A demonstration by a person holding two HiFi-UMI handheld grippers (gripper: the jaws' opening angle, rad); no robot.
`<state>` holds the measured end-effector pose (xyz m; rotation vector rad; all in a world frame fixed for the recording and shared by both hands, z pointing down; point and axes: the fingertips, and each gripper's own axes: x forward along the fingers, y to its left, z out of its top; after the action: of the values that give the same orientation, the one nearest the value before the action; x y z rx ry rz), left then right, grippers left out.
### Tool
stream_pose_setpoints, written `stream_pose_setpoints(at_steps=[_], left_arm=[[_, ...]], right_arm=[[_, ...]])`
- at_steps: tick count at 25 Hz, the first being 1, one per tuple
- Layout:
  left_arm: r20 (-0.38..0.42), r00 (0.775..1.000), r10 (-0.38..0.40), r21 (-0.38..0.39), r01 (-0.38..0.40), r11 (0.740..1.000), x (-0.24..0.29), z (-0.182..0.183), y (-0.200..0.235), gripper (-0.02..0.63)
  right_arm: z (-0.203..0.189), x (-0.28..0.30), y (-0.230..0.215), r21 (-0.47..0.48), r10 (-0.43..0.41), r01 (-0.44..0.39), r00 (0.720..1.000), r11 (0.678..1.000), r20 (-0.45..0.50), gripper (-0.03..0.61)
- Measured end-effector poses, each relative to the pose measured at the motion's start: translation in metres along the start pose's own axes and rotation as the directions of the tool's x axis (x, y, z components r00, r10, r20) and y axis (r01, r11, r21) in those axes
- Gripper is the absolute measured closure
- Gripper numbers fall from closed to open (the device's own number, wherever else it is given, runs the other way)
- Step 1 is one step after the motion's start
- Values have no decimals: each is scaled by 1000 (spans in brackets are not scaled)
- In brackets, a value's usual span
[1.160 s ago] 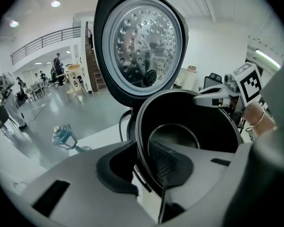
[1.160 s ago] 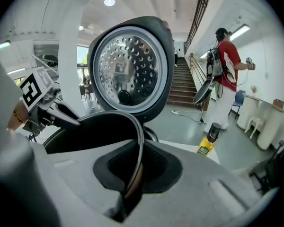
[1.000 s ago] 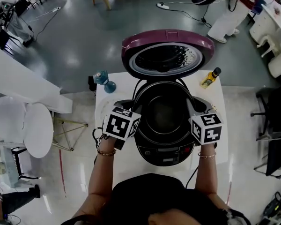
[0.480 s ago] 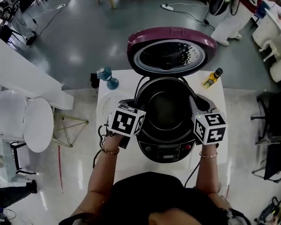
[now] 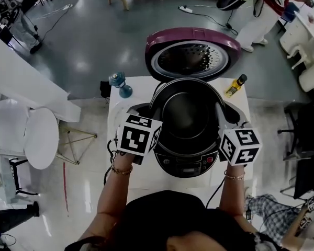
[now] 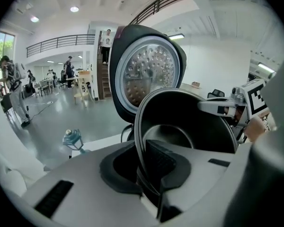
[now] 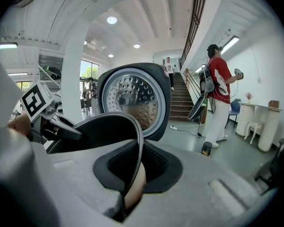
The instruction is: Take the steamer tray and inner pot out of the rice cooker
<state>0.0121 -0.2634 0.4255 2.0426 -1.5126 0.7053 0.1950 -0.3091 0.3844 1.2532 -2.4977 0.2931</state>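
Note:
A rice cooker [image 5: 184, 166] stands on the white table [image 5: 119, 114] with its purple lid [image 5: 191, 56] swung up and back. A black bowl-shaped insert, smooth inside, which I take for the inner pot [image 5: 186, 114], hangs raised above the cooker's body. My left gripper [image 5: 153, 120] is shut on the pot's left rim [image 6: 141, 141]; its jaws have just been closing on that rim. My right gripper [image 5: 222, 122] is shut on the right rim [image 7: 138, 145]. Each gripper view shows the thin rim running between the pads. No steamer tray is in sight.
A blue bottle [image 5: 119, 82] stands at the table's far left corner and a yellow bottle [image 5: 234, 86] at its far right. A round white stool [image 5: 42, 137] stands to the left. A person in red [image 7: 218, 93] stands by the stairs beyond.
Both grippers have risen with the pot between them. The pot now stands higher over the cooker's body and looks larger in the head view.

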Motion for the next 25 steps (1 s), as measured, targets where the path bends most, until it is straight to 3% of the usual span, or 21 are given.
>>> stream_pose_setpoints(at_steps=[9, 25], left_arm=[[80, 997, -12, 40, 9, 999, -28, 21, -2, 578], [249, 965, -84, 130, 52, 990, -126, 39, 23, 580]], right_arm=[[25, -26, 10, -1, -49, 49, 996, 999, 80, 554], [77, -87, 93, -20, -163, 174, 955, 985, 247, 554]])
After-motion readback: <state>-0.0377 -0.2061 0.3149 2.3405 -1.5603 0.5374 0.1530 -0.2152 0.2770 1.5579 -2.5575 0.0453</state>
